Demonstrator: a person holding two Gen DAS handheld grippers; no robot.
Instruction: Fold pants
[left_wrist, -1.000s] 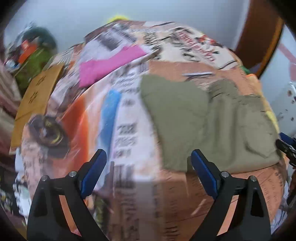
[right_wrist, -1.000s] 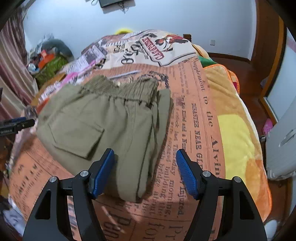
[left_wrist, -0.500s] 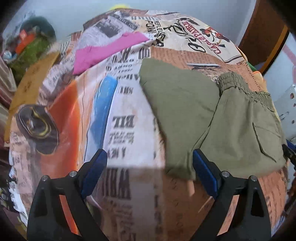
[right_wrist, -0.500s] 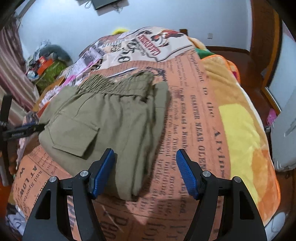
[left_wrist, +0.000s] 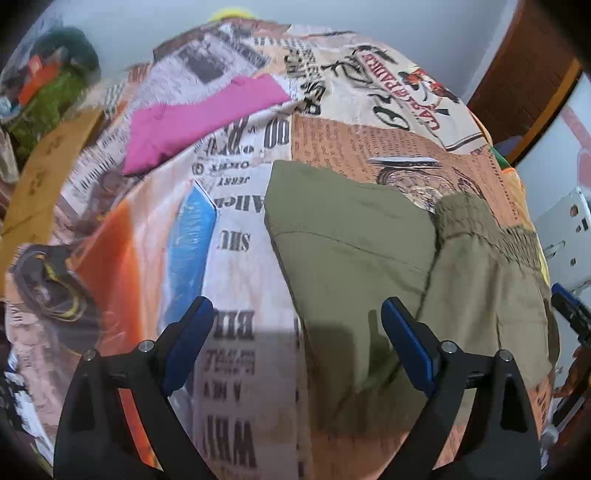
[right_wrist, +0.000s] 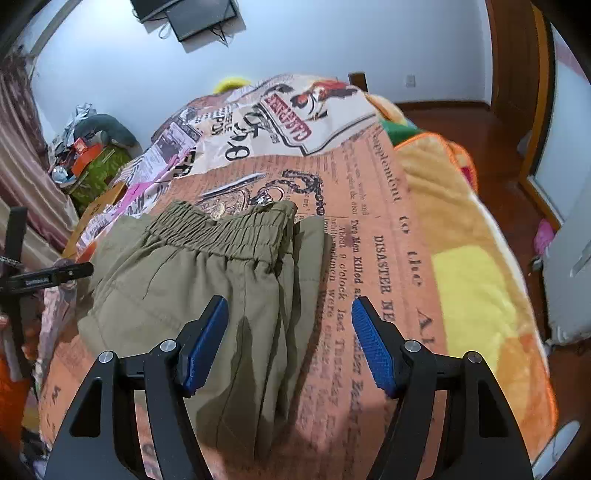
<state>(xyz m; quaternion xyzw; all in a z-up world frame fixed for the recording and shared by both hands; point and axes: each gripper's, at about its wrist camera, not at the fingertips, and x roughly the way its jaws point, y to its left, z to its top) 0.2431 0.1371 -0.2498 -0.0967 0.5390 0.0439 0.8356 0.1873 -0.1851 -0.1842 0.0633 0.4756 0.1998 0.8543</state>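
Olive green pants (left_wrist: 369, 258) lie folded on a bed with a newspaper-print cover (left_wrist: 236, 236). Their elastic waistband (right_wrist: 229, 229) faces away from the right wrist camera. My left gripper (left_wrist: 297, 343) is open and empty, above the pants' left folded edge. My right gripper (right_wrist: 290, 341) is open and empty, above the pants' right edge, with its left finger over the cloth. The right gripper's tip (left_wrist: 569, 310) shows at the left wrist view's right edge; the left gripper's body (right_wrist: 48, 277) shows at the right wrist view's left edge.
A pink garment (left_wrist: 199, 118) lies on the bed beyond the pants. A yellow-orange blanket (right_wrist: 480, 266) covers the bed's right side. Clutter (right_wrist: 88, 155) is piled by the far left wall. A wooden floor (right_wrist: 461, 125) and a door lie to the right.
Both grippers have moved closer over the pants and stay open. The left view has shifted right, so the pants' folded edge now lies between its fingers.
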